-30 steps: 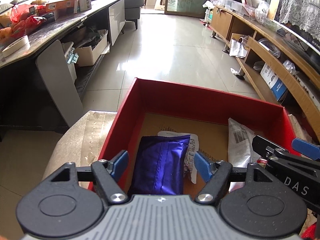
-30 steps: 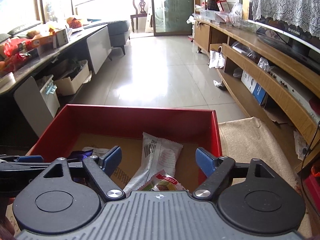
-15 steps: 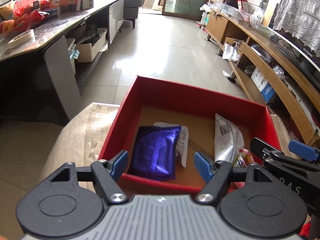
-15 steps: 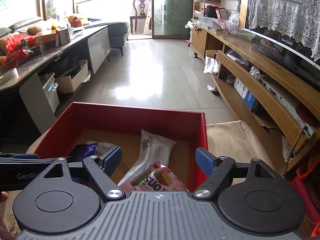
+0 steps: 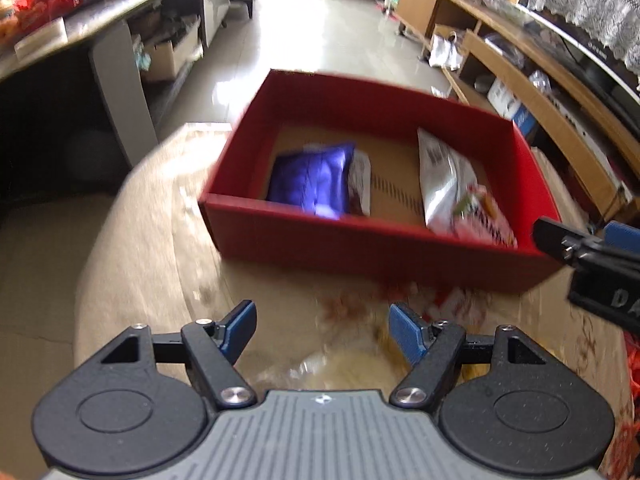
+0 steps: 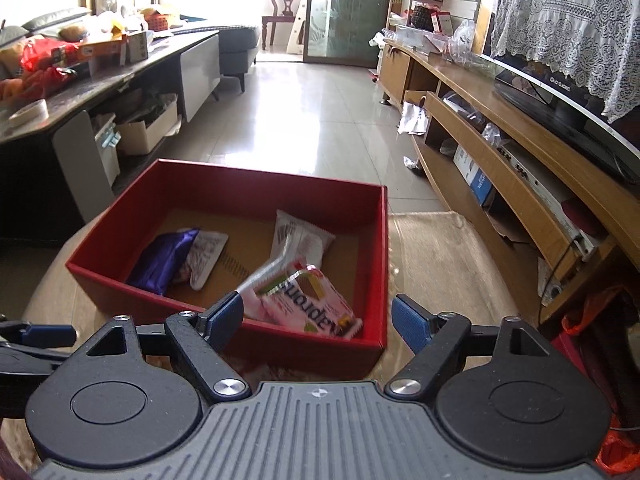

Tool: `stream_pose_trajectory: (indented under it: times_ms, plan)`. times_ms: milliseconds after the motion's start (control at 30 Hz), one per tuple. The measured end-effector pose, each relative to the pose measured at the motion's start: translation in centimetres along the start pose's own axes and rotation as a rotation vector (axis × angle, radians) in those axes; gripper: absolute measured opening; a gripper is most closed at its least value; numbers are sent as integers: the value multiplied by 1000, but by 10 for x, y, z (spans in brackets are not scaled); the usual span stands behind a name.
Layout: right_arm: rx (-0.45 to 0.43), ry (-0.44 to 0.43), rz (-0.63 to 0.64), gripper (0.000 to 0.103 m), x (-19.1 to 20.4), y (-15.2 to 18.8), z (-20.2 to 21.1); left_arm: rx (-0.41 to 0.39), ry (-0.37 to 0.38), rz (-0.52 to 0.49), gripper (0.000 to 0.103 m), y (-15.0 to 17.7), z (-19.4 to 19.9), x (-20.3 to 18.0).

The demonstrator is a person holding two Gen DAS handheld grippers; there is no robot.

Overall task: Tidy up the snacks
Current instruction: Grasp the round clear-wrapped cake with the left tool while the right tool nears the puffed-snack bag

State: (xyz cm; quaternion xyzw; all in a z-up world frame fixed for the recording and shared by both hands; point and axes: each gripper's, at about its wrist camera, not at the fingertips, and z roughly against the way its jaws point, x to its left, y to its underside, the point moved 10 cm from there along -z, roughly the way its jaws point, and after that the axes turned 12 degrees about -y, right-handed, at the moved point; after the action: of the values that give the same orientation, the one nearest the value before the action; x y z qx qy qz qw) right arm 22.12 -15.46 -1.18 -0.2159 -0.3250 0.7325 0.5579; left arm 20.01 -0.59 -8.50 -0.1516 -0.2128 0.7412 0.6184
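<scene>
Red box [image 6: 224, 184] (snacks inside) lies beyond right gripper [image 6: 318, 316].

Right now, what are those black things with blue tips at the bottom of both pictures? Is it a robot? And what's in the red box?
No robot here. A person holds one grabbing tool in each hand, and each tool carries a camera looking out along its two blue-tipped fingers. One picture comes from the left tool, the other from the right tool. Both tools are open and hold nothing. In front of them a red box sits on a beige covered surface. Inside lie a purple snack packet, a white packet and a pink wafer packet. The left picture is blurry, but more snack wrappers seem to lie outside the box, under the left tool.
</scene>
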Motion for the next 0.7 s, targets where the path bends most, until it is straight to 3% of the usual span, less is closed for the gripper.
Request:
stream_pose_trajectory:
  times_ms: [133, 333, 700]
  plan:
    - [21, 8, -10, 86, -4, 12, 10, 63, 43, 23, 70, 18, -3, -5]
    - [41, 27, -14, 87, -13, 30, 30, 104, 35, 33, 79, 31, -11, -13]
    - [108, 9, -101, 87, -40, 63, 38, 106, -1, -58, 86, 45, -24, -19]
